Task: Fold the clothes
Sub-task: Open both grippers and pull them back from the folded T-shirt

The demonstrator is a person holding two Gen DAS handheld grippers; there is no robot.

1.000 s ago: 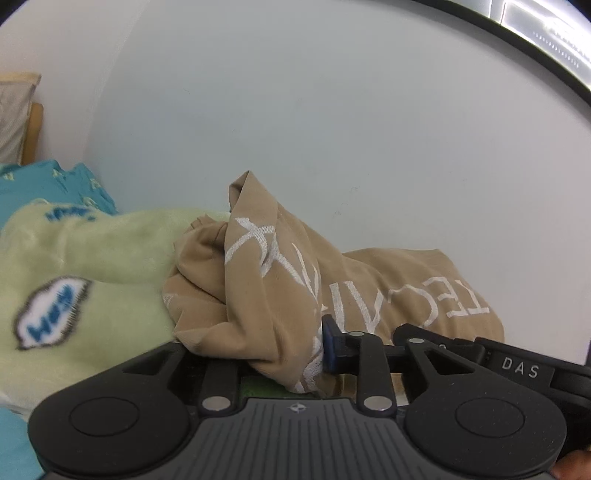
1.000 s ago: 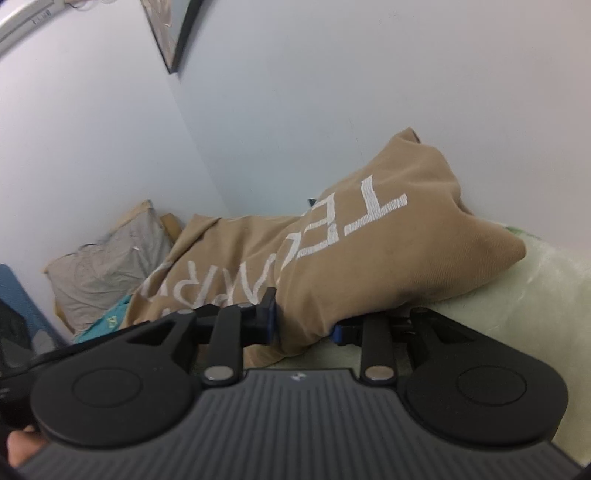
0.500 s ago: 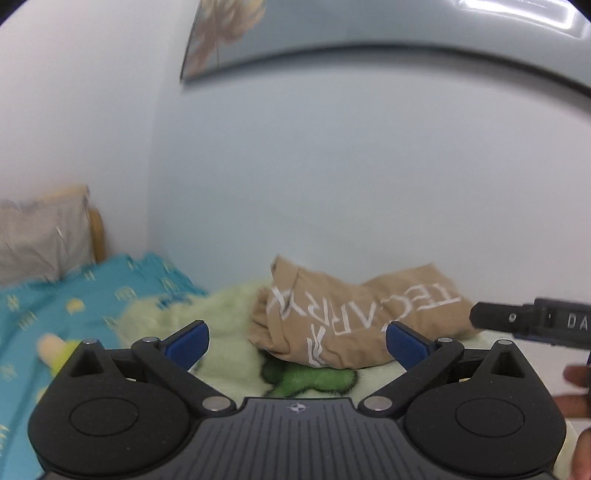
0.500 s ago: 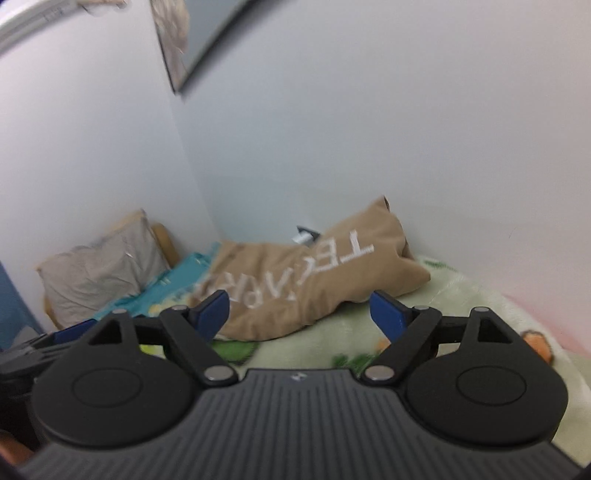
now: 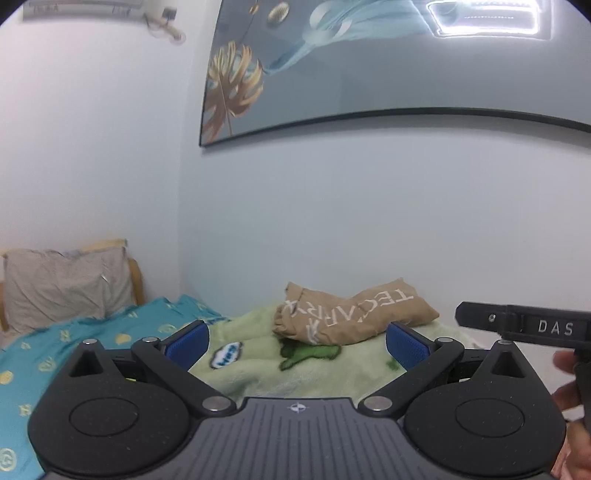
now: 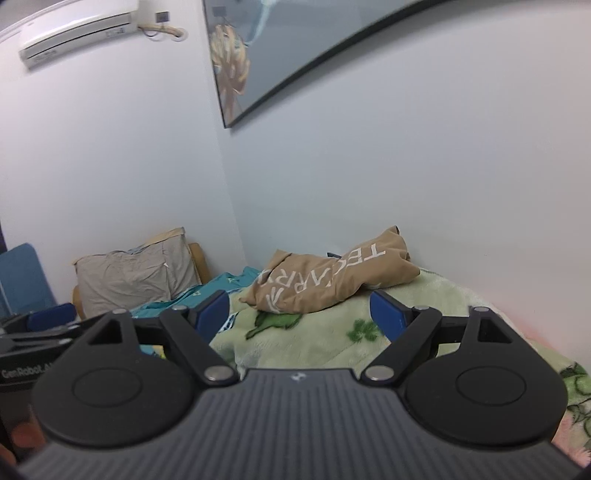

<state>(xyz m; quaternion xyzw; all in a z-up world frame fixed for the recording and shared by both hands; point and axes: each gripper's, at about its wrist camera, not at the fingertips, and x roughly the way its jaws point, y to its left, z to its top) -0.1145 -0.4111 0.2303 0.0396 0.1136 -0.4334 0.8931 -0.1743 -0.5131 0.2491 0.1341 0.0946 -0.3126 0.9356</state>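
A tan garment printed with white letters lies bundled on a pale green blanket against the back wall, released by both tools. One second earlier the left gripper and the right gripper were each pinched on a fold of the cloth, held so close that it filled most of both views; half a second ago both had let go and pulled back. Now they sit farther back still, each with its blue pads spread wide and nothing between them, well apart from the garment. The bundle itself looks much as it did half a second ago, a rumpled lump with its lettering running across the top, resting on the blanket's green cartoon print near the corner of the bed. With the retreat, more of the room comes into sight: a large framed picture with gold leaves hangs above the bed, an air conditioner sits high on the side wall, and a grey pillow leans at the head of the bed beside a teal sheet. In the left view the right tool's black body, marked "DAS", juts in from the right edge with the person's fingers behind it.
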